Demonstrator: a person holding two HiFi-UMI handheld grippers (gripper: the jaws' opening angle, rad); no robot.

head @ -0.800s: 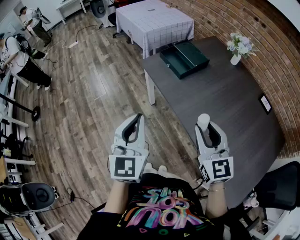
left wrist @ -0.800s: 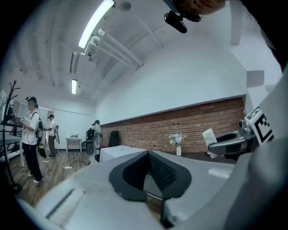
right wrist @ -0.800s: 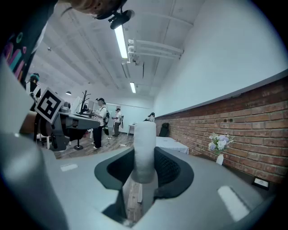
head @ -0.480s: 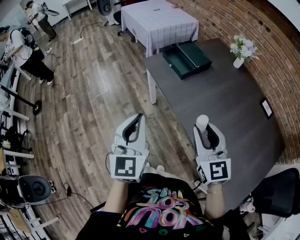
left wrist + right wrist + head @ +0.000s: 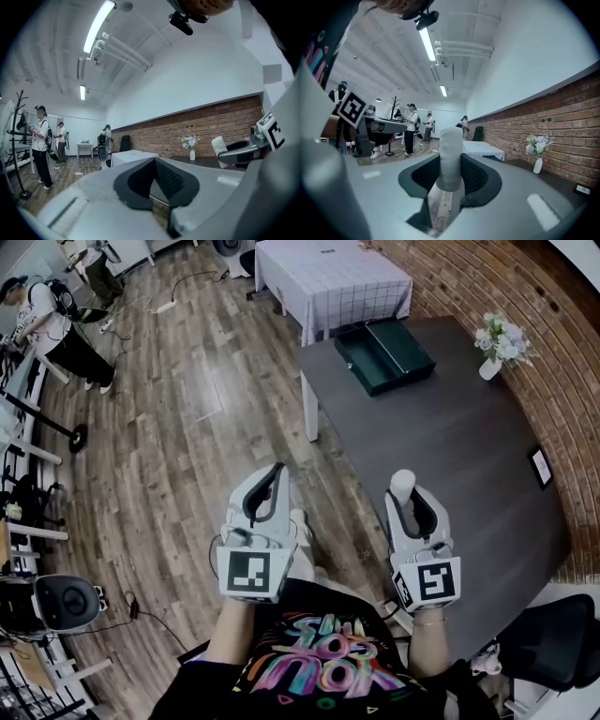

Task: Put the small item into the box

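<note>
Your right gripper [image 5: 413,502] hides the lower end of the white cylinder [image 5: 403,485]. The green box [image 5: 385,354] at the desk's [image 5: 450,442] far edge is too small for you to tell its contents.

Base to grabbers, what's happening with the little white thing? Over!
Right gripper shut on white item. Left gripper shut, empty. Box open, far end of table. Nothing seen in the way.
</note>
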